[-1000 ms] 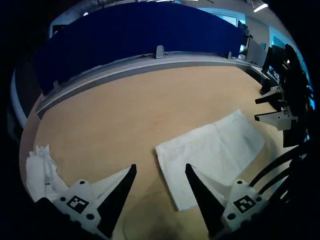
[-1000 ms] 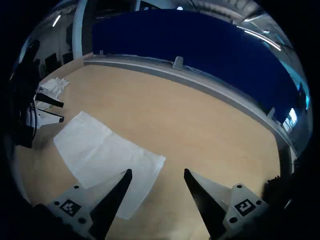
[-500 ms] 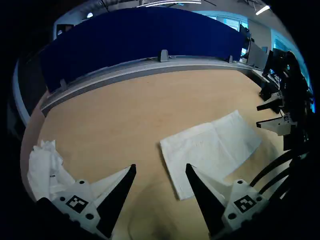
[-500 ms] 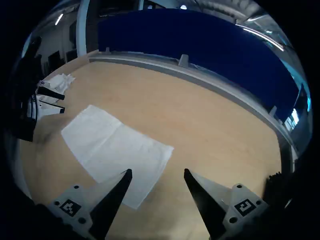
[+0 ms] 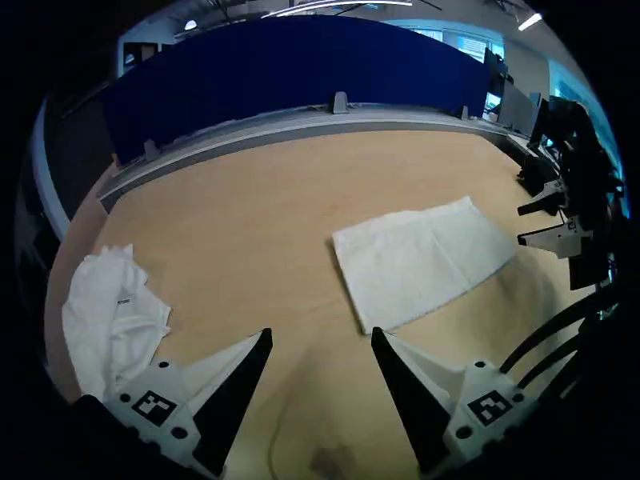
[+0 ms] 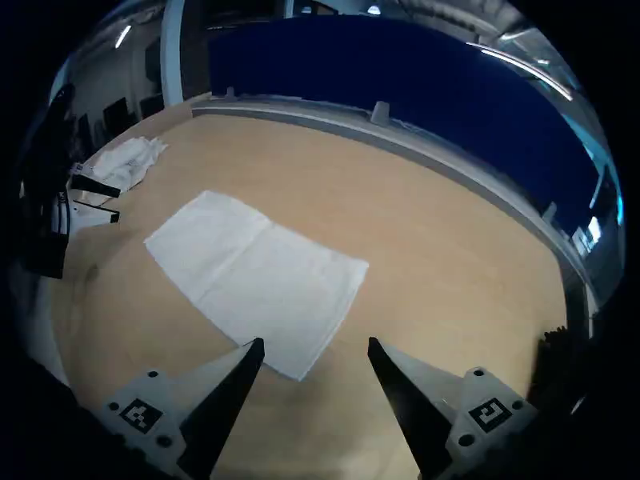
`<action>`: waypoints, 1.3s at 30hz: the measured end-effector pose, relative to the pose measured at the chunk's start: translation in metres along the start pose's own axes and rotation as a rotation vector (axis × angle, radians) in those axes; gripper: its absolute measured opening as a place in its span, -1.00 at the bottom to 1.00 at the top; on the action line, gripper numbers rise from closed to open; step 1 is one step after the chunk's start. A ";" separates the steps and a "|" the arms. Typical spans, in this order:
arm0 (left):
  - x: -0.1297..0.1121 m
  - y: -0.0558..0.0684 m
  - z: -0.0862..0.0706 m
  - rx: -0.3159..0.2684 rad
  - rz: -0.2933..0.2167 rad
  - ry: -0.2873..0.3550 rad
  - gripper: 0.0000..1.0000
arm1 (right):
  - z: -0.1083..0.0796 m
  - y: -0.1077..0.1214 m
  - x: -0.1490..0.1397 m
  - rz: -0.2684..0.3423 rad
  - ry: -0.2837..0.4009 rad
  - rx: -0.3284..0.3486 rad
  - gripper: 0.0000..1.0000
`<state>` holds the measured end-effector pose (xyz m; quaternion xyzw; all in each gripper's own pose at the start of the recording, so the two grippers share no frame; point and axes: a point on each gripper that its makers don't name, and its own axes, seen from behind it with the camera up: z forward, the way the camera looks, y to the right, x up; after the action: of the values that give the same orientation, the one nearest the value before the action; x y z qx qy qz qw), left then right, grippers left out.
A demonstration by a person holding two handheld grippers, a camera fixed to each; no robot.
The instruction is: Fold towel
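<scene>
Flat white rectangular cloth towel (image 5: 422, 268): spread on the tan wooden desk (image 5: 264, 200), long axis spanning gripper to gripper.
Left gripper (image 5: 320, 332): fingers wide, empty; cloth ahead-right.
Right gripper (image 6: 314, 342): fingers wide, empty; cloth ahead-left.

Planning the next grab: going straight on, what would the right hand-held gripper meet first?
Probably the towel, whose near corner lies just ahead of the open right hand-held gripper; depth is unclear.

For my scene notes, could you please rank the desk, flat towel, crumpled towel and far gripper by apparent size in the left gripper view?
1. desk
2. flat towel
3. crumpled towel: close behind, lower edge hidden, so this pair is unsure
4. right gripper, farther off
</scene>
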<state>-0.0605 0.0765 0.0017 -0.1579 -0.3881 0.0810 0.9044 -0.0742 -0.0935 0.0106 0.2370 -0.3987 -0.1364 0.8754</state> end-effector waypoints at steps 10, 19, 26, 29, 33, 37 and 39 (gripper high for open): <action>-0.013 -0.009 -0.012 0.018 -0.020 -0.003 0.84 | -0.002 -0.008 -0.006 -0.008 -0.013 0.023 1.00; -0.022 -0.016 -0.037 0.046 -0.029 0.003 0.84 | 0.008 -0.021 -0.025 -0.057 -0.070 0.088 0.91; -0.033 -0.019 -0.060 0.066 -0.055 0.005 0.84 | 0.016 -0.027 -0.037 -0.094 -0.114 0.131 0.60; -0.039 -0.020 -0.065 0.071 -0.058 0.002 0.84 | 0.018 -0.028 -0.038 -0.097 -0.122 0.139 0.57; -0.044 -0.021 -0.068 0.074 -0.061 -0.006 0.84 | 0.021 -0.029 -0.038 -0.097 -0.129 0.146 0.50; -0.048 -0.021 -0.069 0.074 -0.068 -0.009 0.84 | 0.024 -0.030 -0.041 -0.100 -0.143 0.152 0.28; -0.049 -0.021 -0.069 0.074 -0.069 -0.011 0.84 | 0.025 -0.030 -0.043 -0.102 -0.150 0.156 0.07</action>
<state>-0.0432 0.0286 -0.0693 -0.1105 -0.3948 0.0651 0.9098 -0.1229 -0.1083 -0.0178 0.3134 -0.4601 -0.1666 0.8138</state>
